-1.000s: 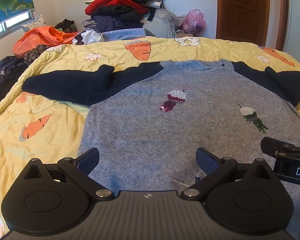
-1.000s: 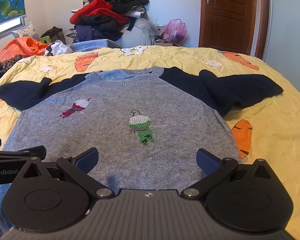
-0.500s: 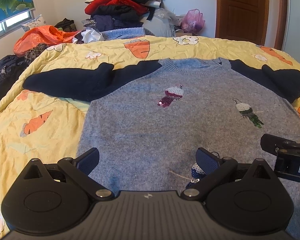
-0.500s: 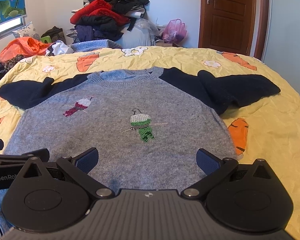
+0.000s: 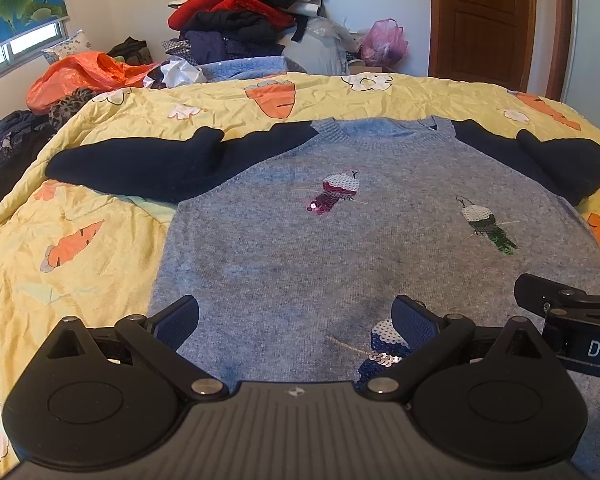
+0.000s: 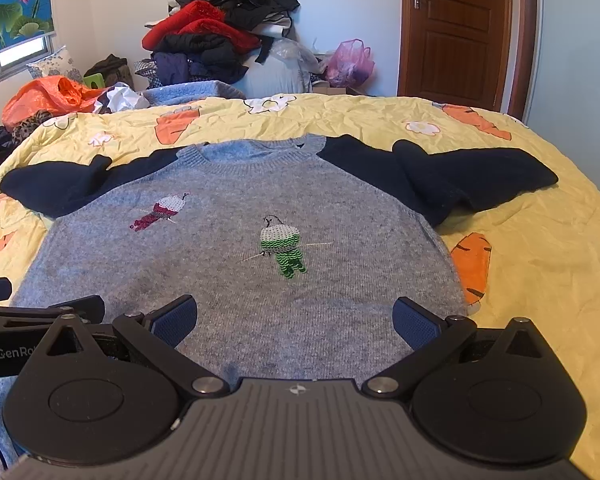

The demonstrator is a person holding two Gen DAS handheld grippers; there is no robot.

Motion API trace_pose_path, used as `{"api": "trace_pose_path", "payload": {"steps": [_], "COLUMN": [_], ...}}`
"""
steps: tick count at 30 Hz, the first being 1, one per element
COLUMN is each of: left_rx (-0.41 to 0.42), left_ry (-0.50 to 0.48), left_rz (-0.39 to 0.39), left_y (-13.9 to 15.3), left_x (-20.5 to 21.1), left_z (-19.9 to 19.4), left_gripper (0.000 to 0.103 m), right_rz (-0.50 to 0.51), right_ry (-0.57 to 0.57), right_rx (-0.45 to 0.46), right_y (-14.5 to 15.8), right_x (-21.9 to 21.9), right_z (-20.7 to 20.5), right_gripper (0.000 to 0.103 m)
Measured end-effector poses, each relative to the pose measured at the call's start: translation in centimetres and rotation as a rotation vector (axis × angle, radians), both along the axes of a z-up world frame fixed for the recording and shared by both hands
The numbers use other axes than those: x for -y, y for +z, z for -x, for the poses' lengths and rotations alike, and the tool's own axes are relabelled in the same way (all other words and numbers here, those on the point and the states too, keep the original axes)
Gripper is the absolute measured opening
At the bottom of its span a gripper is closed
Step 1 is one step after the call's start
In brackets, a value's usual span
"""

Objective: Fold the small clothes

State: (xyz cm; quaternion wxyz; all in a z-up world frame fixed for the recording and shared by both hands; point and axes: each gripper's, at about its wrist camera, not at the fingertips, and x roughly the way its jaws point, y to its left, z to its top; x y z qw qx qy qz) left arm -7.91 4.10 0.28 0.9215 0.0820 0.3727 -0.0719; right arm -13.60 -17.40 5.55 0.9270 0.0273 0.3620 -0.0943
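A grey knit sweater [image 5: 340,248] [image 6: 228,280] with navy sleeves and sequin birds lies flat, front up, on the yellow carrot-print quilt [image 5: 80,248] [image 6: 540,272]. Its left sleeve [image 5: 148,164] and right sleeve [image 6: 472,184] spread outward, each bunched near the cuff. My left gripper [image 5: 296,320] hovers open over the lower left of the sweater's body, near a blue sequin bird [image 5: 384,344]. Over the lower right of the body, my right gripper [image 6: 294,318] is open with nothing between its fingers. Each gripper shows at the other view's edge.
A tall heap of clothes [image 5: 240,16] [image 6: 216,36] stands behind the bed. An orange plastic bag [image 5: 80,76] and dark clothes lie at the far left. A pink bag [image 6: 350,64] sits by a brown door [image 6: 456,32] at the back right.
Both grippers have drawn back toward the sweater's hem, so more of the lower body and the blue sequin bird show. The jaws stay open and the sweater has not moved.
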Motion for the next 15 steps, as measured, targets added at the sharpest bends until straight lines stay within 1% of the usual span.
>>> {"api": "trace_pose_path", "payload": {"steps": [3, 6, 8, 9, 10, 11, 12, 14, 15], "left_rx": [-0.001, 0.009, 0.027, 0.03, 0.032, 0.041, 0.055, 0.085, 0.099], "left_ry": [-0.002, -0.004, 0.0, 0.004, 0.006, 0.01, 0.016, 0.021, 0.018], "left_rz": [0.0, -0.009, -0.019, -0.022, -0.023, -0.026, -0.035, -0.059, -0.07], "left_y": [0.0, -0.2, -0.4, -0.5, -0.6, -0.8, -0.9, -1.1, -1.2], "left_x": [0.0, 0.1, 0.1, 0.1, 0.2, 0.3, 0.4, 0.9, 1.2], "left_z": [0.0, -0.3, -0.6, -1.0, -1.4, -1.8, -2.1, -2.9, -3.2], "left_gripper": [0.103, 0.103, 0.103, 0.103, 0.103, 0.103, 0.103, 0.103, 0.103], "right_rz": [0.006, 0.071, 0.103, 0.118, 0.151, 0.189, 0.208, 0.195, 0.163], "right_ry": [0.007, 0.003, 0.031, 0.052, 0.057, 0.045, 0.029, -0.008, -0.041], "right_rx": [0.006, 0.041, 0.073, 0.074, 0.039, 0.006, 0.005, -0.034, -0.037], "right_y": [0.0, 0.8, 1.3, 1.3, 1.2, 1.1, 1.0, 0.5, -0.3], "right_x": [0.1, 0.7, 2.1, 3.2, 4.5, 5.9, 7.7, 12.4, 15.0], "right_z": [-0.1, -0.5, -0.9, -1.3, -2.0, -2.7, -3.1, -4.2, -4.8], "right_gripper": [0.103, 0.103, 0.103, 0.103, 0.103, 0.103, 0.103, 0.103, 0.103]}}
